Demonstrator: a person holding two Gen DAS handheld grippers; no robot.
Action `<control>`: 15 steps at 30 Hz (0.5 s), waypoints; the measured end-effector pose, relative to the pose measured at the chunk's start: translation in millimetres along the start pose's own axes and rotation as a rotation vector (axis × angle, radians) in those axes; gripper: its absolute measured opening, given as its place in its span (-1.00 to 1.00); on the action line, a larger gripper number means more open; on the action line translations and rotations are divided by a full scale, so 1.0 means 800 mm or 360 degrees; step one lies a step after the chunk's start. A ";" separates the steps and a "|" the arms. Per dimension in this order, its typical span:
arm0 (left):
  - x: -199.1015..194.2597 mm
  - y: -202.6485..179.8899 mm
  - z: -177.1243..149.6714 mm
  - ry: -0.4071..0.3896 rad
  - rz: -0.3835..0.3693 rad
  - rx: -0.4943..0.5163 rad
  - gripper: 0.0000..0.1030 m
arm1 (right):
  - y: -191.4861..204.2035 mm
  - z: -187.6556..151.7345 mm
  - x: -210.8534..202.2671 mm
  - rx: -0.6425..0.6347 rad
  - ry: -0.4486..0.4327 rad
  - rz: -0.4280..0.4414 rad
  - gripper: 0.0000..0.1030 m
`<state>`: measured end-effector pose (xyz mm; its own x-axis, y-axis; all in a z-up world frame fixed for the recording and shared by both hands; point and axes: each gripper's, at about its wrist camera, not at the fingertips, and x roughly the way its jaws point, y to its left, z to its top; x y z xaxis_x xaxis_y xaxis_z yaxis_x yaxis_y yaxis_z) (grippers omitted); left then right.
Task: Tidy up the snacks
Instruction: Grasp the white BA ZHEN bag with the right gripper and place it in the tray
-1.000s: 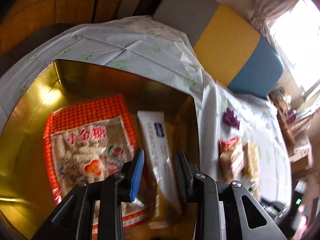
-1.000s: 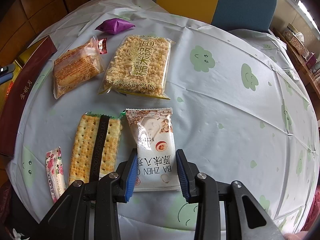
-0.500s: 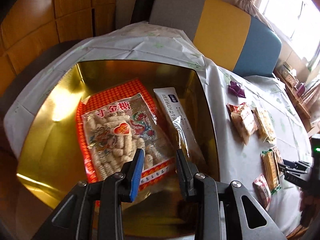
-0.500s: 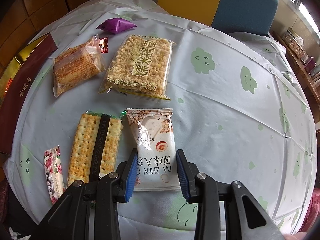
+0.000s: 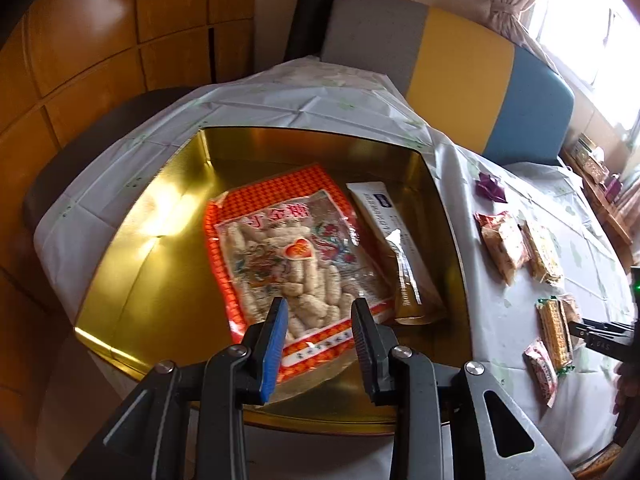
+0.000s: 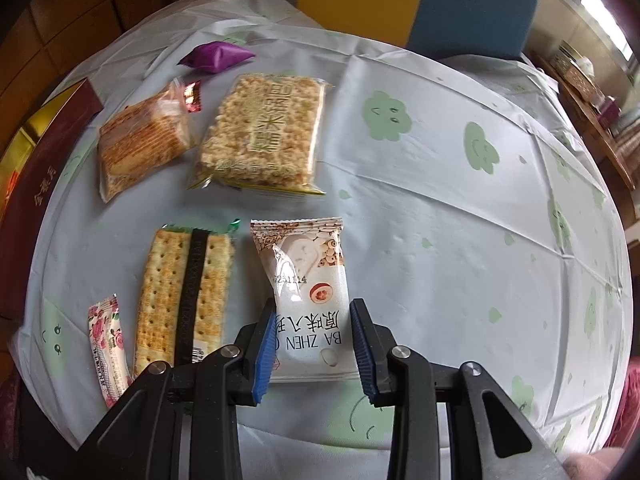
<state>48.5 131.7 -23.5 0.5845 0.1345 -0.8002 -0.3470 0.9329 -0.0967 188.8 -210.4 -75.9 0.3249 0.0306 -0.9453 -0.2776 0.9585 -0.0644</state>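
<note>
Jaws of the right hand-held gripper (image 6: 312,344) stand apart on either side of the near end of a white snack packet (image 6: 310,300) printed "BA ZHEN", which lies flat on the surface (image 6: 460,240) near its front edge; the jaws are closing, the packet is between them, and the pads are not yet pressing on it. Just left of that packet lies a clear pack of crackers (image 6: 184,300) with a dark strip down its middle, and left again, close to the front-left edge, a small rose-print sachet (image 6: 106,344). Farther in, a puffed-rice bar (image 6: 262,136) sits beside a wrapped layered cake (image 6: 144,144), with a small red sweet (image 6: 192,96) touching the cake's far corner. Beyond them a purple candy (image 6: 218,56) lies toward the far edge. A dark red box wall (image 6: 44,184) runs along the left edge.

In the left wrist view, the left hand-held gripper (image 5: 320,344) hangs released and empty above the gold tin (image 5: 160,264), which sits at the left end of the surface. Inside the tin lie a red-checked bag of puffed sticks (image 5: 288,256) and, just beside it toward the right wall, a long white packet (image 5: 396,240). Past the surface stands a bench (image 5: 468,64) in grey, yellow and blue.
</note>
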 end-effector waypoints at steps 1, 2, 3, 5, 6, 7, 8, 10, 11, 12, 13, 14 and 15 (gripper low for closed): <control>0.000 0.002 0.000 -0.0003 0.0004 -0.0004 -0.35 | -0.003 0.000 -0.001 0.0022 -0.0004 -0.0010 -0.32; -0.001 0.005 0.000 -0.0005 0.0004 -0.0011 -0.35 | -0.006 -0.001 -0.003 0.0045 -0.0011 -0.0012 -0.32; -0.001 0.008 0.000 -0.0009 0.0007 -0.0020 -0.35 | -0.010 -0.001 -0.006 0.0067 -0.0021 -0.0009 -0.32; -0.002 0.013 0.000 -0.0014 0.0011 -0.0033 -0.35 | -0.014 -0.002 -0.014 0.0097 -0.0056 0.0011 -0.32; -0.002 0.016 -0.001 -0.0015 0.0013 -0.0041 -0.35 | -0.014 -0.003 -0.018 0.0102 -0.0068 0.0026 -0.32; -0.002 0.019 -0.001 -0.0015 0.0016 -0.0051 -0.35 | -0.013 -0.004 -0.022 0.0102 -0.0079 0.0039 -0.32; -0.002 0.020 -0.001 -0.0015 0.0017 -0.0057 -0.35 | -0.011 -0.005 -0.026 0.0093 -0.0089 0.0046 -0.32; -0.001 0.025 0.000 -0.0017 0.0022 -0.0071 -0.35 | -0.005 -0.007 -0.035 0.0065 -0.0107 0.0050 -0.32; -0.002 0.028 0.000 -0.0021 0.0028 -0.0082 -0.35 | 0.003 -0.007 -0.041 0.0051 -0.0121 0.0058 -0.32; -0.002 0.030 0.000 -0.0023 0.0035 -0.0091 -0.35 | 0.013 -0.008 -0.047 0.0035 -0.0141 0.0063 -0.33; -0.002 0.033 0.000 -0.0025 0.0040 -0.0100 -0.35 | 0.019 -0.007 -0.055 0.0024 -0.0167 0.0076 -0.33; -0.002 0.036 0.000 -0.0028 0.0042 -0.0107 -0.35 | 0.028 -0.007 -0.062 0.0016 -0.0191 0.0100 -0.32; -0.003 0.039 0.001 -0.0035 0.0048 -0.0117 -0.35 | 0.037 -0.005 -0.070 0.0001 -0.0218 0.0127 -0.32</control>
<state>36.8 160.8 -23.7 0.5885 0.1704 -0.7903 -0.4172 0.9014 -0.1163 158.7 -184.9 -26.3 0.4220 0.1452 -0.8949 -0.3069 0.9517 0.0097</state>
